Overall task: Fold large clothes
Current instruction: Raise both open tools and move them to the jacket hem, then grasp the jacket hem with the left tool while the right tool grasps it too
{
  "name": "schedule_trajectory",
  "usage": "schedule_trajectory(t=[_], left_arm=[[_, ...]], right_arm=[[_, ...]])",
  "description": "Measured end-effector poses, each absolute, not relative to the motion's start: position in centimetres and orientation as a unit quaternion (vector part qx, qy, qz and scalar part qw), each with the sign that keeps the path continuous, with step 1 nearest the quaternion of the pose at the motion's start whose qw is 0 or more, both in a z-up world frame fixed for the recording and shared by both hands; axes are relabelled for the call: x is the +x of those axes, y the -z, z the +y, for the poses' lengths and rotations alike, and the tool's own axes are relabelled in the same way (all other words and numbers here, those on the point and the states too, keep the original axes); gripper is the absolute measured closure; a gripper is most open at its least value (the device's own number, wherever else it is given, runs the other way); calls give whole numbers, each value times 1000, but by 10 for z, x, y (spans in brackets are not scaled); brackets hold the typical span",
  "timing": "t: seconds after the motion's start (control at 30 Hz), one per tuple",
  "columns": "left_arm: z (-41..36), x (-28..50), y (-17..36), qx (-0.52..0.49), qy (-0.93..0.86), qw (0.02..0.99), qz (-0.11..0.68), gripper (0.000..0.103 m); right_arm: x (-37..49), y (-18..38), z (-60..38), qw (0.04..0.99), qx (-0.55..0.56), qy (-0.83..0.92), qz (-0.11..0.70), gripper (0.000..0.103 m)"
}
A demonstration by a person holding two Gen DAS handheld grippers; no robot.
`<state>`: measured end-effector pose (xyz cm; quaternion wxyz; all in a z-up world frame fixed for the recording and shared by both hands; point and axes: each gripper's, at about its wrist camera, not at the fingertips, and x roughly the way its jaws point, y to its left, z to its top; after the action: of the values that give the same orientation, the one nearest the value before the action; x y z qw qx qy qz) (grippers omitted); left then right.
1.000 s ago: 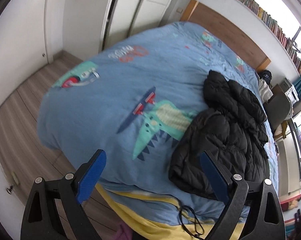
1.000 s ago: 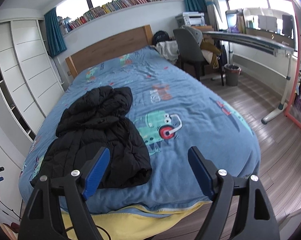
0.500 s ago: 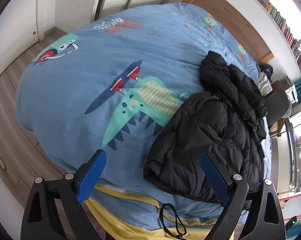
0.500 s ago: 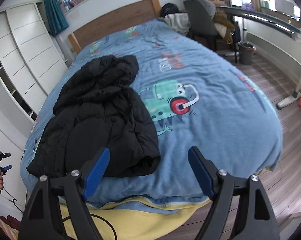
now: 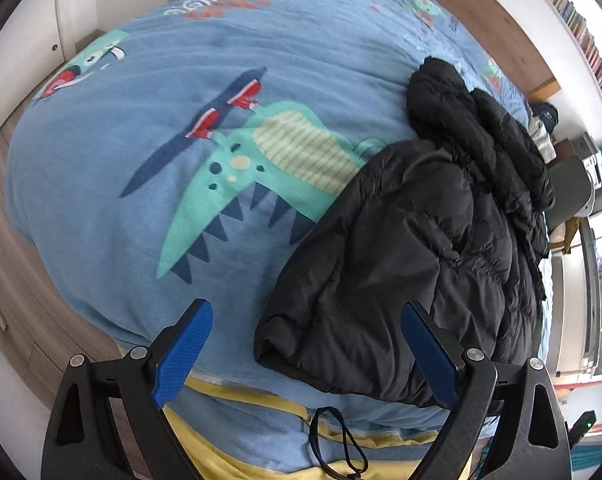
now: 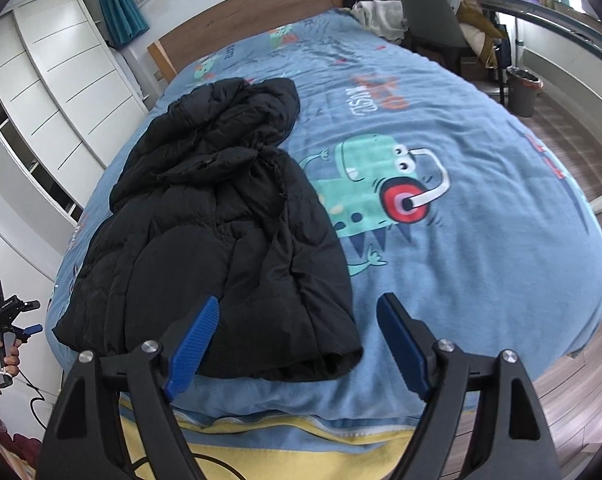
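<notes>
A black puffer jacket (image 5: 413, 248) lies crumpled lengthwise on the blue dinosaur-print bedspread (image 5: 161, 128), its hem toward me and its hood toward the headboard. My left gripper (image 5: 305, 344) is open just short of the hem's left corner, nothing between its blue pads. In the right wrist view the same jacket (image 6: 221, 224) fills the left half of the bedspread (image 6: 481, 220). My right gripper (image 6: 297, 340) is open above the hem's right corner, not touching the cloth. The other hand-held gripper (image 6: 5, 320), held in a hand, shows at the far left edge.
White wardrobes (image 6: 53, 92) line the bed's left side. A wooden headboard (image 6: 253, 16), a grey chair (image 6: 429, 12) piled with clothes, a desk and a bin (image 6: 521, 92) stand beyond. A yellow sheet (image 6: 301, 444) and a black cord (image 5: 341, 444) hang at the bed's near edge.
Both grippers have dropped and come closer to the foot of the bed, tilting down. The jacket's hem now fills the space just ahead of the open jaws. The jacket has not moved.
</notes>
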<state>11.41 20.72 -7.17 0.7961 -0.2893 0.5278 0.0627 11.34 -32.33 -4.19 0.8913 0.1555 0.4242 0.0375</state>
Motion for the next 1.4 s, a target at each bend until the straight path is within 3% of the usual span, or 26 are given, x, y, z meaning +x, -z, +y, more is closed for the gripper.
schedule_trajectory(t=[0.43, 1.03, 1.4], left_arm=[[189, 138, 128, -280, -31, 777, 563, 9], [191, 137, 158, -330, 39, 762, 556, 9], [184, 134, 167, -360, 96, 746, 552, 8]], right_arm=[[153, 80, -317, 867, 171, -48, 466, 21], [175, 121, -326, 840, 192, -29, 506, 17], [178, 155, -325, 787, 268, -59, 552, 15]])
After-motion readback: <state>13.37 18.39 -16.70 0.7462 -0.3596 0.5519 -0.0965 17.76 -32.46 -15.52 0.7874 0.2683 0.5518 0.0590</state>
